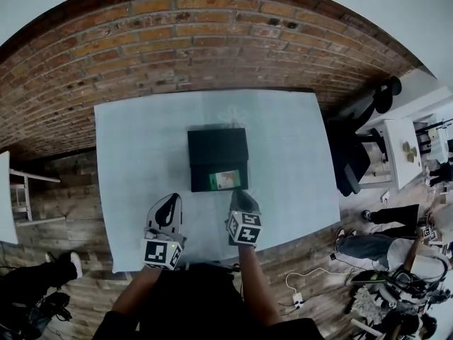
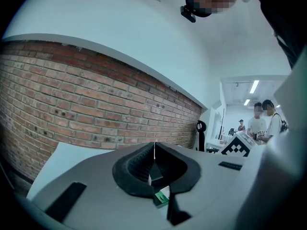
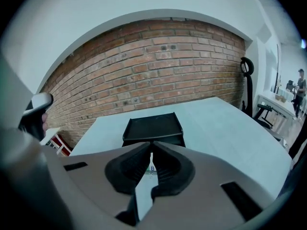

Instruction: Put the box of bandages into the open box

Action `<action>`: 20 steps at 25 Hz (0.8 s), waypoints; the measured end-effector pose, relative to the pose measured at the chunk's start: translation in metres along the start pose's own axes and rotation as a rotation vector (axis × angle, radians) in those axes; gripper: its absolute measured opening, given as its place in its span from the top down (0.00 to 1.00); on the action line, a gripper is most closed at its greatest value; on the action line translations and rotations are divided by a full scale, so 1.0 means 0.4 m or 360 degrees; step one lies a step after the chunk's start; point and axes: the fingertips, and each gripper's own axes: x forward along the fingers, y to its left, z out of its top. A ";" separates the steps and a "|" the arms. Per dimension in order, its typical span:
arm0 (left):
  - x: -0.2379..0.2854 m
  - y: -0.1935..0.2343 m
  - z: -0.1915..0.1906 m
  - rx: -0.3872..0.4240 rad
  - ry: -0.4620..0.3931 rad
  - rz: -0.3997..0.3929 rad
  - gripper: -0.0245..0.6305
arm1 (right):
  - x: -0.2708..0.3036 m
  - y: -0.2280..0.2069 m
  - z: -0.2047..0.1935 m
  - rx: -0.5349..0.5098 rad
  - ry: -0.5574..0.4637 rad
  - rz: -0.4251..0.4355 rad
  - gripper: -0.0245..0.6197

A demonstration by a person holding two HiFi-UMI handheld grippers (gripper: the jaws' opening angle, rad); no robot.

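Only a green sliver of the bandage box (image 2: 161, 197) peeks past the left gripper's (image 2: 154, 163) closed, empty jaws. The right gripper (image 3: 151, 158) is pinched together too, with the black box (image 3: 153, 126) at 12 o'clock and a chair (image 3: 248, 90) at 2.

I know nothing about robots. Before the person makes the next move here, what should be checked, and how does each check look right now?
1. Bandage box inside the black box: ok, it lies in the near part.
2. Left gripper empty: ok, jaws together, nothing held.
3. Right gripper empty: ok, jaws together, nothing held.
4. Grippers clear of the black box: left ok; right is close to its near edge, cannot tell.
5. Black box closed: not ok, it stands open.
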 end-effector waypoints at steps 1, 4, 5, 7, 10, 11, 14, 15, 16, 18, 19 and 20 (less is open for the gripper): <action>-0.004 -0.006 0.001 -0.0003 0.0004 -0.0004 0.91 | -0.011 0.005 0.009 -0.0018 -0.0029 0.0007 0.90; -0.011 -0.021 0.005 -0.0012 -0.0003 -0.0012 0.91 | -0.046 0.017 0.041 -0.0050 -0.0113 0.0009 0.92; -0.012 -0.024 0.010 -0.0010 -0.0009 -0.0014 0.91 | -0.057 0.021 0.055 -0.0050 -0.0140 0.0009 0.92; -0.017 -0.030 0.023 -0.0004 -0.0020 -0.0018 0.91 | -0.080 0.033 0.081 -0.0051 -0.0190 0.0023 0.92; -0.031 -0.038 0.043 0.0001 -0.0050 -0.0025 0.91 | -0.129 0.061 0.124 -0.0101 -0.0295 0.0058 0.92; -0.036 -0.041 0.050 0.0001 -0.0066 -0.0026 0.91 | -0.151 0.070 0.142 -0.0126 -0.0347 0.0070 0.92; -0.052 -0.047 0.085 0.0024 -0.0104 -0.0020 0.91 | -0.219 0.096 0.192 -0.0164 -0.0492 0.0105 0.92; -0.057 -0.048 0.096 0.0030 -0.0110 -0.0017 0.91 | -0.241 0.106 0.204 -0.0163 -0.0531 0.0118 0.92; -0.063 -0.049 0.103 0.0031 -0.0117 -0.0018 0.91 | -0.262 0.117 0.214 -0.0161 -0.0570 0.0135 0.92; -0.072 -0.052 0.112 0.0028 -0.0130 -0.0024 0.91 | -0.304 0.147 0.228 -0.0165 -0.0652 0.0184 0.92; -0.075 -0.055 0.115 0.0026 -0.0135 -0.0028 0.91 | -0.323 0.163 0.231 -0.0172 -0.0689 0.0214 0.92; -0.077 -0.059 0.117 0.0023 -0.0139 -0.0034 0.91 | -0.339 0.178 0.231 -0.0181 -0.0718 0.0243 0.92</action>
